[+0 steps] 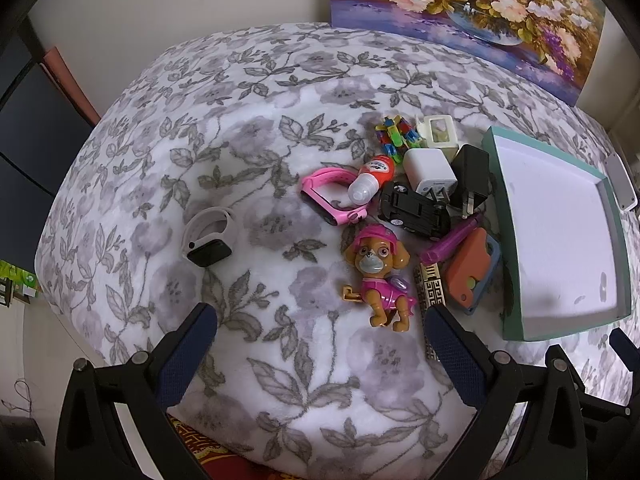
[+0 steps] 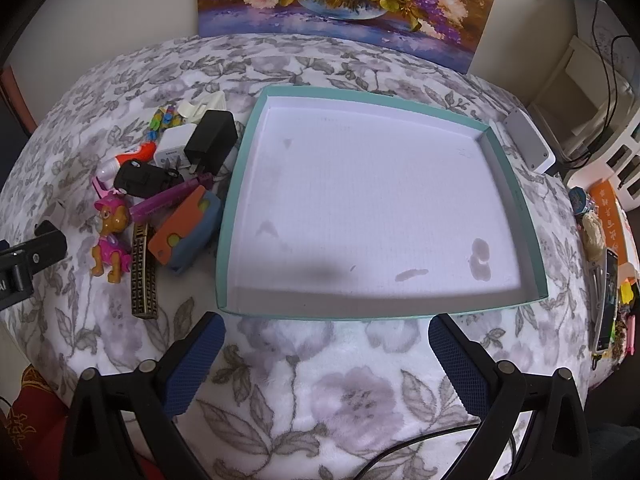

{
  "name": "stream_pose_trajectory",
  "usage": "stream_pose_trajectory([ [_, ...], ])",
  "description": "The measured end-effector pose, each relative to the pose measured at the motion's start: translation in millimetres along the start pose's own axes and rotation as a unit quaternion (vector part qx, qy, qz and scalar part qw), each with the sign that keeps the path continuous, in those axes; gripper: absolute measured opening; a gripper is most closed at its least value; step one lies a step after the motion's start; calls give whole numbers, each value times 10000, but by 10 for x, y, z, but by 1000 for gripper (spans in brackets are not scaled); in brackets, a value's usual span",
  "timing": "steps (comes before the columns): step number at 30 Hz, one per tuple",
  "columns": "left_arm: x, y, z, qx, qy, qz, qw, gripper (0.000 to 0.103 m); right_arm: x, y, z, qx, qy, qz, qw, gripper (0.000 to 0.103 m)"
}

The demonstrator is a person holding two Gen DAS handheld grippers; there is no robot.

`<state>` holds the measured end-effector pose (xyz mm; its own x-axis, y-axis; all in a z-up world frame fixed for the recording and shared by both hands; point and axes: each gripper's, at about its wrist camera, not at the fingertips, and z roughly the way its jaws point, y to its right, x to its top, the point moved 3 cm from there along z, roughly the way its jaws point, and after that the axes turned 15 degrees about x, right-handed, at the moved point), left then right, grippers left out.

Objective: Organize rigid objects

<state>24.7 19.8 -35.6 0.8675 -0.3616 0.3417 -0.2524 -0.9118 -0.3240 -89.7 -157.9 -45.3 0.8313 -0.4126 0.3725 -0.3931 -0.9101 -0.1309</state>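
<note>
- Left wrist view: left tool (image 1: 320, 328) spread wide, holding nothing, above the dog figure (image 1: 378, 272).
- Right tool (image 2: 326, 340) wide apart, empty — before the teal tray (image 2: 240, 152).

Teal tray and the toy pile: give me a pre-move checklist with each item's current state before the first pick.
1. Left gripper open and holding nothing: ok.
2. Right gripper open and holding nothing: ok.
3. Teal tray has free floor for items: ok, nothing lies in it, only a few stains.
4. Pup figure free to grasp: ok, it lies at the pile's near edge, nothing on top.
5. White smartwatch free to grasp: ok, it lies apart from the pile.
6. Black toy car free to grasp: not ok, crowded by the white charger, the black charger and the roll-on bottle.
</note>
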Motion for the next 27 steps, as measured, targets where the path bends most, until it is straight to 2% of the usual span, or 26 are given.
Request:
stream_pose_trajectory([
  [11,11,-43,27,-22,-26,-49,10000,103,11,-71,-8,18,30,-136,9999,103],
  [13,31,-128,33,-17,5,-232,9997,103,23,-96,-46,71,131,-124,9998,103],
  [17,90,-390,54,220,191,-711,9970,103,108,-251,-212,421,618,-189,9970,103],
  [19,106,-505,127,154,146,-904,9957,103,150,-347,-240,575,739,-261,9953,103],
  [23,124,-728,370,10,-82,-1203,9927,103,220,-617,-117,902,569,-482,9931,103],
  [27,97,-902,622,-103,-352,-1511,9878,103,237,-845,36,1055,310,-718,9913,103],
])
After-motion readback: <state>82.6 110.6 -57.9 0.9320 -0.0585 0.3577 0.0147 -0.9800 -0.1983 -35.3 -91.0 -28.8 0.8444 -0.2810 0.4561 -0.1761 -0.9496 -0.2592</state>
